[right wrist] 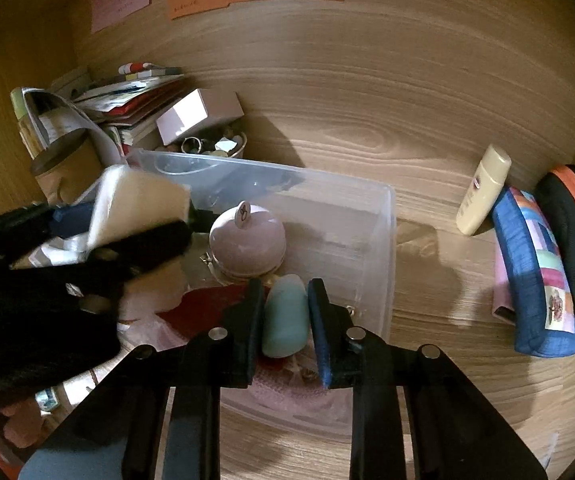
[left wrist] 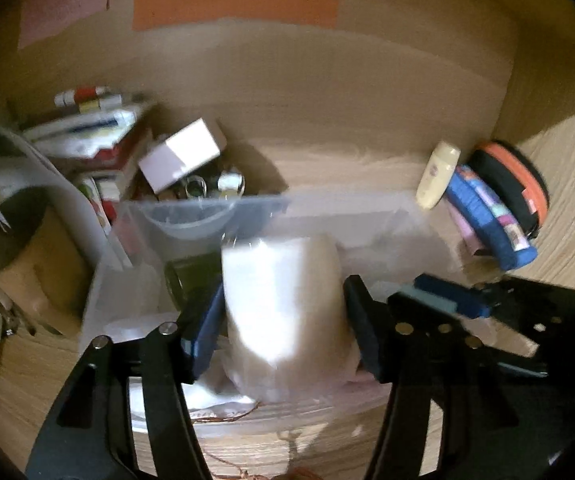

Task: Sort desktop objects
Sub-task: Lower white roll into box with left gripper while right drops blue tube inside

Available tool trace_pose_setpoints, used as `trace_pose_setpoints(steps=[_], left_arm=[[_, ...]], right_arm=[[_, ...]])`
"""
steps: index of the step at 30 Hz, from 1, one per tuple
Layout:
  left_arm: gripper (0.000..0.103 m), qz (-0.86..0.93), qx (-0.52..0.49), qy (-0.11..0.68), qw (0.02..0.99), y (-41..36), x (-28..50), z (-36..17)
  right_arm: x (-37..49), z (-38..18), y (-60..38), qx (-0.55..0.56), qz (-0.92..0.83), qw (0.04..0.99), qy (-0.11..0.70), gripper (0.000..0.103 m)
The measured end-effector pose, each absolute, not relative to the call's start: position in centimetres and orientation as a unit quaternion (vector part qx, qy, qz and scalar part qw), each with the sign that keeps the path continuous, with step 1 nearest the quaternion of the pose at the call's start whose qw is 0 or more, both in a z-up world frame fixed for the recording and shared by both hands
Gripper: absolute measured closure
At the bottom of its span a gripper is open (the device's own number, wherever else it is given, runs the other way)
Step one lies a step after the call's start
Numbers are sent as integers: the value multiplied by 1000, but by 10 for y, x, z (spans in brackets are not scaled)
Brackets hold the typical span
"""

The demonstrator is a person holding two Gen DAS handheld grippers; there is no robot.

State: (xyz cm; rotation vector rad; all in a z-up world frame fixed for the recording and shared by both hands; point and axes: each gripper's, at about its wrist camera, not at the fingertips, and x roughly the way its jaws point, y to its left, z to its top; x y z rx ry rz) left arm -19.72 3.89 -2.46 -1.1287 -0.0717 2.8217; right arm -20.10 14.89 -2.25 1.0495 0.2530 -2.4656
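My left gripper (left wrist: 285, 284) is shut on a white, plastic-wrapped soft pack (left wrist: 279, 304), held upright above the clear plastic bin (left wrist: 247, 200). In the right wrist view that pack (right wrist: 139, 208) hangs over the bin's left end in the left gripper (right wrist: 127, 240). My right gripper (right wrist: 286, 286) is shut on a small mint-green rounded object (right wrist: 285, 320) just above the bin's (right wrist: 387, 240) near side. A pink round case (right wrist: 247, 240) and a red item (right wrist: 207, 300) lie inside the bin. The right gripper's blue pads (left wrist: 447, 300) show at the right of the left wrist view.
Against the wooden back wall on the right lean a cream bottle (right wrist: 483, 196), a blue patchwork pouch (right wrist: 535, 272) and a black-and-orange zip case (right wrist: 571, 232). At the back left are stacked books (right wrist: 127, 100), a white box (right wrist: 195, 116), a lidded paper cup (right wrist: 67, 160) and a trinket bowl (right wrist: 215, 144).
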Motion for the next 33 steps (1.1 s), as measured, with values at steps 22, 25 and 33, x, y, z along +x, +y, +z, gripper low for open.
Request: trace_pose_setpoints(steps=[22,25,33], left_arm=[[25,946,-319,-34,55,22,-144,1],[19,948,-312,-37,51,17,-131,6],[11,951,-306,-28,43,11,-96,10]], right_arm=[[-155,13,160,326,-914,216,107,29],[-145,17,164,321,-916,214,108,26],[-114,21,169,316,-917,220,101,19]])
